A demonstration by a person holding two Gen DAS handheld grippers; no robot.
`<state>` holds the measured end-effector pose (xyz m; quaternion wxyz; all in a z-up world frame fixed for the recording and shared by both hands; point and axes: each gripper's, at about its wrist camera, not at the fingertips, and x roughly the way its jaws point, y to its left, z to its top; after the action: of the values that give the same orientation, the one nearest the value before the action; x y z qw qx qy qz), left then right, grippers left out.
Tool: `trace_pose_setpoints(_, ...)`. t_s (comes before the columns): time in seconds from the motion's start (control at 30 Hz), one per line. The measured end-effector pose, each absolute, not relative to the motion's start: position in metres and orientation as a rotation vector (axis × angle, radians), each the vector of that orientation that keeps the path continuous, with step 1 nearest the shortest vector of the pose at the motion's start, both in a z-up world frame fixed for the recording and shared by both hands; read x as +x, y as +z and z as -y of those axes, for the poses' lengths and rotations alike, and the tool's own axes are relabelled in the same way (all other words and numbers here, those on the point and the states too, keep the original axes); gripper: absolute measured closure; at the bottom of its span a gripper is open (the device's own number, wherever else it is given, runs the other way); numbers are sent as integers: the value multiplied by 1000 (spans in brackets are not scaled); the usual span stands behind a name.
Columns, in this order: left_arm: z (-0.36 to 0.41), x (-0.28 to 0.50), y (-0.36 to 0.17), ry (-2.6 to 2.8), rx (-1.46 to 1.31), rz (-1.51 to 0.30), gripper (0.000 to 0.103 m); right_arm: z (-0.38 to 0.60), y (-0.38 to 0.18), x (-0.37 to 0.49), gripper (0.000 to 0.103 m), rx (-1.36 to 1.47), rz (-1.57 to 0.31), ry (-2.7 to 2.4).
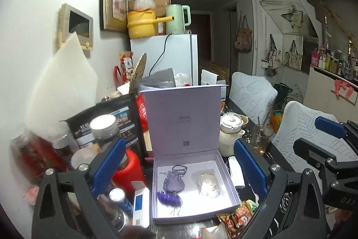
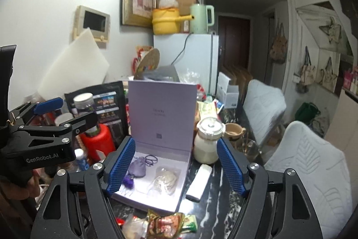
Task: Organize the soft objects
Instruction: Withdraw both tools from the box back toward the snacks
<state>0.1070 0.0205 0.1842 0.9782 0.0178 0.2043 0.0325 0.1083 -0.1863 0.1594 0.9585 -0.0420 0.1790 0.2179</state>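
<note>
Tabletop [image 2: 214, 205]: cluttered, dark marble.
Box [image 1: 228, 180]: open; I see purple pouch [image 1: 173, 181] left, cream bundle [image 1: 208, 184] right.
Left tool [image 1: 179, 162]: apart, empty.
Right tool [image 2: 175, 169]: apart, empty.

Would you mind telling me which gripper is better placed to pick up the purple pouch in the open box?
Probably the left. The left gripper is open with the pouch centred between its fingers. The right gripper is open too, but the pouch sits off-centre, beside its left finger.

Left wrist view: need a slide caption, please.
Open left gripper above a lidded box holding a purple pouch and wrapped bundle.
</note>
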Motion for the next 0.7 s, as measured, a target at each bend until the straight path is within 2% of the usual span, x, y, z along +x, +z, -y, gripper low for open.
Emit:
trace_pose_setpoints(0.33,-19,48,173,34,37,-403,0,199,155,39,20,-76,-312,451)
trace_pose_setpoints(0.4,-17,36,170,29,43,-402,0,201,151,28,15,-76,-306,454)
trace_pose_setpoints(0.7,-12,-7,147,-4,58,-432,0,204,125,-19,11,-58,-315,468)
